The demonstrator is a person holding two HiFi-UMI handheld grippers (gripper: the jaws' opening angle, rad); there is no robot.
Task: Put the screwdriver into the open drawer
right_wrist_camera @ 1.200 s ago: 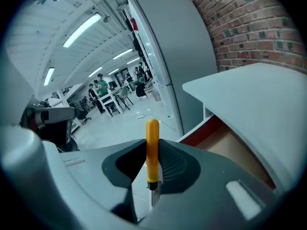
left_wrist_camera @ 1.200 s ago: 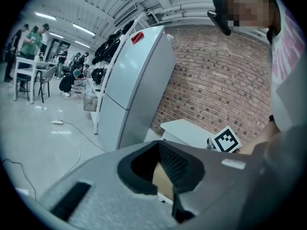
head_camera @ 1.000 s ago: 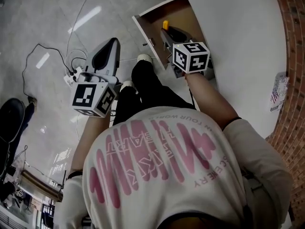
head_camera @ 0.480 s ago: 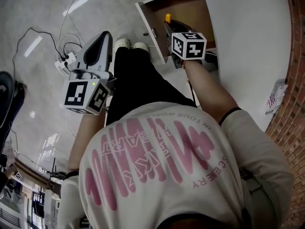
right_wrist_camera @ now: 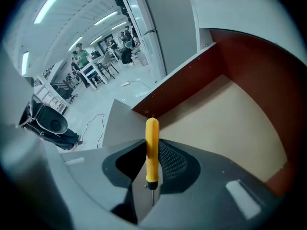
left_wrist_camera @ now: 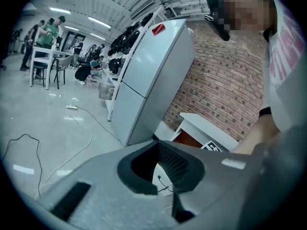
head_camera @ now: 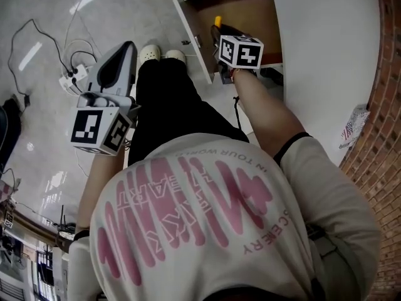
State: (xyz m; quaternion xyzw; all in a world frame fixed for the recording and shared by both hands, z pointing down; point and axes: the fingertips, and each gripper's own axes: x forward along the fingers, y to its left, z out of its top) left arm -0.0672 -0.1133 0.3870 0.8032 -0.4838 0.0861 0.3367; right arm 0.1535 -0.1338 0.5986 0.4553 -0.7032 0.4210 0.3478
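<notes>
Well, in the head view I see the right gripper (head_camera: 219, 35) reaching over the open drawer (head_camera: 191, 33), which stands pulled out from under the white counter (head_camera: 326, 42). The yellow handle of the screwdriver (head_camera: 217, 21) pokes out past its tip, above the drawer's brown inside. The left gripper (head_camera: 127, 47) hangs well apart from the drawer, over the grey floor (head_camera: 144, 5). It sits beside my black trousers (head_camera: 169, 105), with a power strip (head_camera: 67, 80) and its cables lying near it. In the left gripper view the fingers (left_wrist_camera: 96, 186) meet at their tips and carry nothing; through the hollow between them I see only floor and a bit of cable. Beyond them stand a pale fridge (left_wrist_camera: 148, 75) and a brick wall (left_wrist_camera: 225, 80). In the right gripper view the fingers (right_wrist_camera: 216, 176) are clenched on the screwdriver, gripping it low on its handle. The handle stands up past the fingertips and the thin metal shaft runs back toward the camera. Its free end points at a brown wall of the drawer, and the drawer's bare beige bottom spreads out to the right. I cannot tell whether the tool touches the drawer anywhere.
</notes>
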